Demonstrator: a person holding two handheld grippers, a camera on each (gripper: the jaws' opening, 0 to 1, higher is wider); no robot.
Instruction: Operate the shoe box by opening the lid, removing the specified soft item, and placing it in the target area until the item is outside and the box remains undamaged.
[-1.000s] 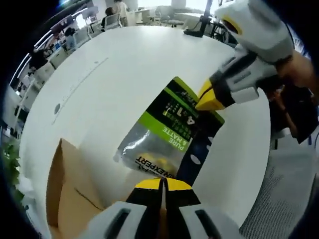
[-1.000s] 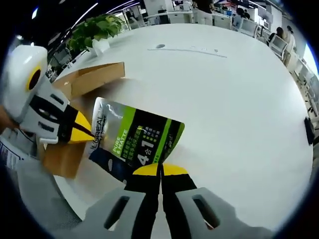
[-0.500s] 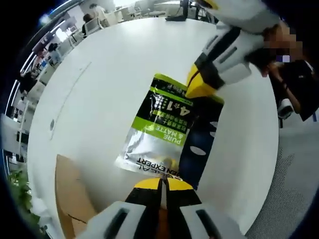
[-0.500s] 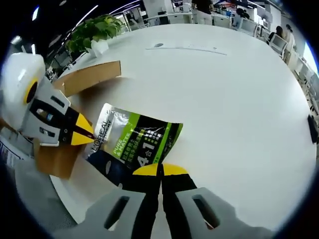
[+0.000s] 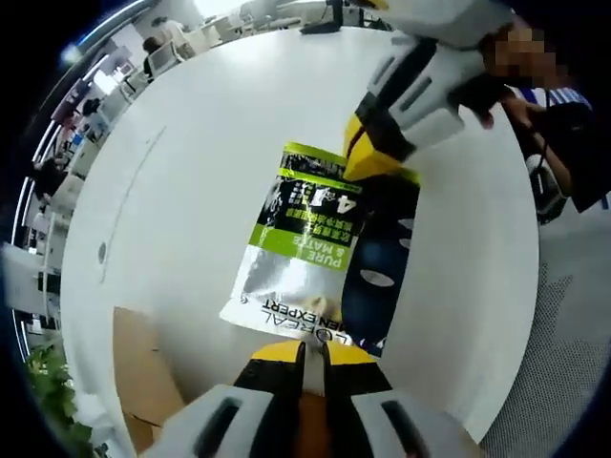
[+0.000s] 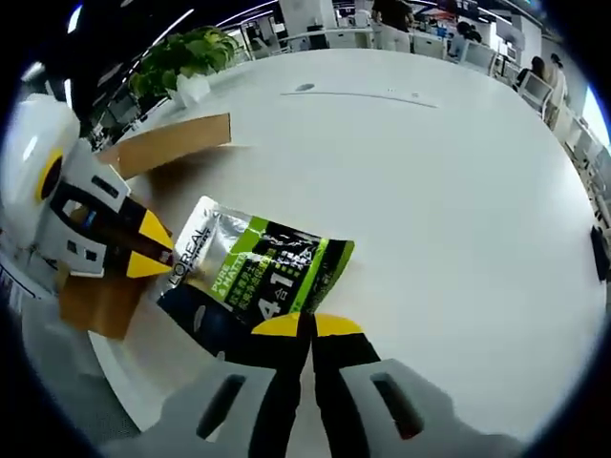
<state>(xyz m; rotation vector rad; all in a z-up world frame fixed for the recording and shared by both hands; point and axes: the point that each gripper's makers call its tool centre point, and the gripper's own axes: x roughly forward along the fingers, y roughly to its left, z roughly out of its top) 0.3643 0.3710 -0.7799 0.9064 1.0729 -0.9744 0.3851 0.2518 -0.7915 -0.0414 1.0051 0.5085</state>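
Observation:
A silver, green and dark blue soft pouch [image 5: 315, 248] is stretched low over the white table [image 5: 210, 143] between my two grippers. My left gripper [image 5: 311, 349] has its jaws a little apart, with the pouch's near edge at the gap. In the right gripper view the left gripper [image 6: 160, 252] shows its yellow tips spread beside the pouch's [image 6: 258, 277] left end. My right gripper [image 6: 307, 329] is shut on the pouch's near edge; from the left gripper view the right gripper [image 5: 368, 164] pinches the far end. The brown shoe box [image 6: 162, 143] stands open behind the left gripper.
A box flap [image 5: 143, 367] sits at the lower left, near the table's edge. A potted plant [image 6: 186, 57] stands at the table's far left rim. Office chairs and people [image 6: 535, 72] are beyond the table. A person's hand [image 5: 516, 91] holds the right gripper.
The left gripper's jaws have parted from shut to slightly open. The pouch has come down flatter toward the table, and both views have shifted a little.

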